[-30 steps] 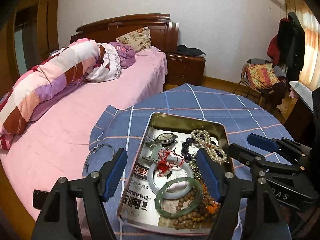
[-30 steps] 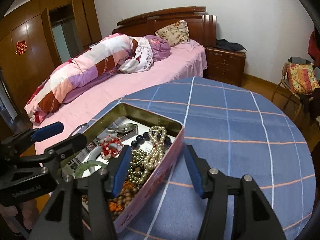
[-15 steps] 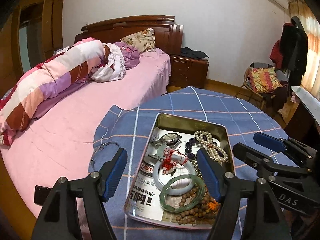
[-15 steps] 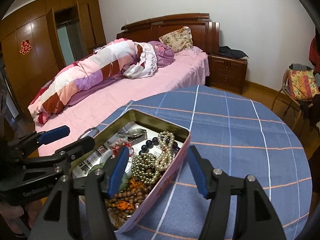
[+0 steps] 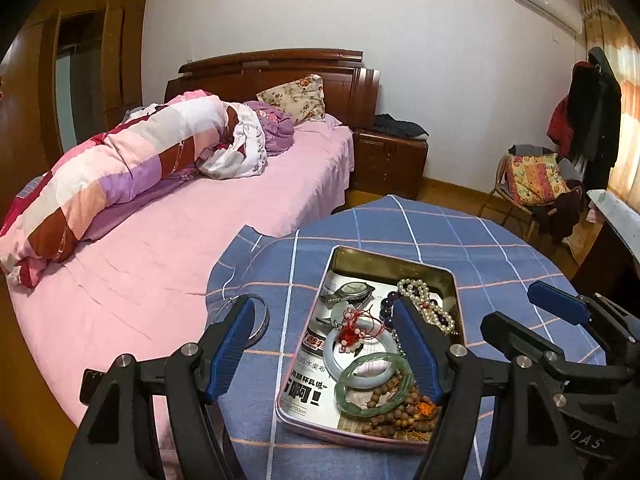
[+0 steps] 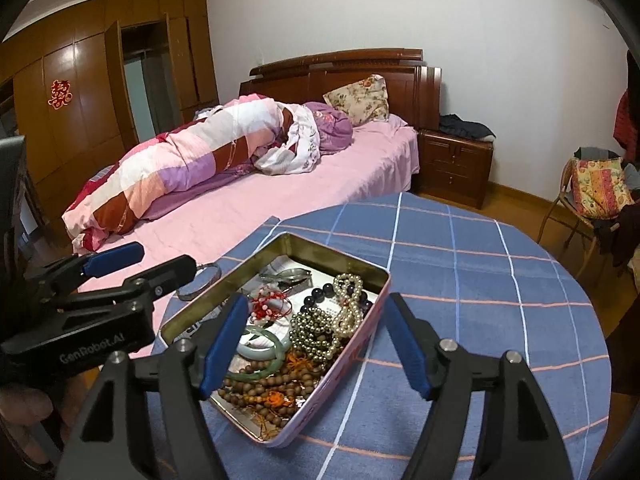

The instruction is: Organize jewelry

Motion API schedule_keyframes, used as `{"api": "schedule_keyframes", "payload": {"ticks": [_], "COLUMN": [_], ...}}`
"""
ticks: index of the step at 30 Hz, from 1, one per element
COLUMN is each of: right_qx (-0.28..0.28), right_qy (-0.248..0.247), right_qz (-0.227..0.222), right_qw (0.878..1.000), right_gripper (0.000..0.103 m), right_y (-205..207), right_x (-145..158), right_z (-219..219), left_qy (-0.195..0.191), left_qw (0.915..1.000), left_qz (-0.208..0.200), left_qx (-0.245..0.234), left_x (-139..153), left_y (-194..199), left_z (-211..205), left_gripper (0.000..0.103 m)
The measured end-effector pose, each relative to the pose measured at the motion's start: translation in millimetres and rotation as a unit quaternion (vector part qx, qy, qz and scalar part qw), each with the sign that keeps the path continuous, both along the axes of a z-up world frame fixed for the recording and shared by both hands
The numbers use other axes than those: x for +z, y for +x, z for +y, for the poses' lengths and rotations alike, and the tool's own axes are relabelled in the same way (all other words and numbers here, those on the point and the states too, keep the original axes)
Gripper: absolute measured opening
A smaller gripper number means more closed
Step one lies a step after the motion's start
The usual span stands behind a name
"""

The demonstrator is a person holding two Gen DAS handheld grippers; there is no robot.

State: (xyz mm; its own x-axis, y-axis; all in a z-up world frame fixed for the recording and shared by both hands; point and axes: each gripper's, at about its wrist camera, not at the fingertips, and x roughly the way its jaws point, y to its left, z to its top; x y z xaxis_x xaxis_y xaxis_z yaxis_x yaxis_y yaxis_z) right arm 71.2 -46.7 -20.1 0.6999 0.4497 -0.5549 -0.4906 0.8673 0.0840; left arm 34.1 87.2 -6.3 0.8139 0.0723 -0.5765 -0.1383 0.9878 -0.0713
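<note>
L grip (image 5: 324, 352): jaws apart, empty, above tin (image 5: 456, 292)
R grip (image 6: 316, 344): jaws opening, empty
Bangle (image 5: 262, 318): on cloth (image 5: 460, 236), beside tin

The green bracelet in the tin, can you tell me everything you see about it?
The green bangle is a smooth, closed ring that looks like mottled jade, green with paler patches. It lies nearly flat in the metal tin, near its front end, overlapping the pale bangle and resting on the brown wooden beads. Neither gripper touches it.
</note>
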Motion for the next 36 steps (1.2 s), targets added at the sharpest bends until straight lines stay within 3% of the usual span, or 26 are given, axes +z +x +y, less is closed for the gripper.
{"api": "schedule_keyframes", "payload": {"ticks": [36], "right_qx": [-0.006], "right_qy": [0.005], "right_qz": [-0.009], "right_qw": [1.000], "right_gripper": [0.084], "right_y": [-5], "right_x": [0], "right_z": [-2], "left_qy": [-0.013], "left_qw": [0.9998], "left_qz": [0.005], "left_qx": [0.014], "left_x": [-2], "left_y": [2], "left_z": [11], "left_gripper": [0.072]}}
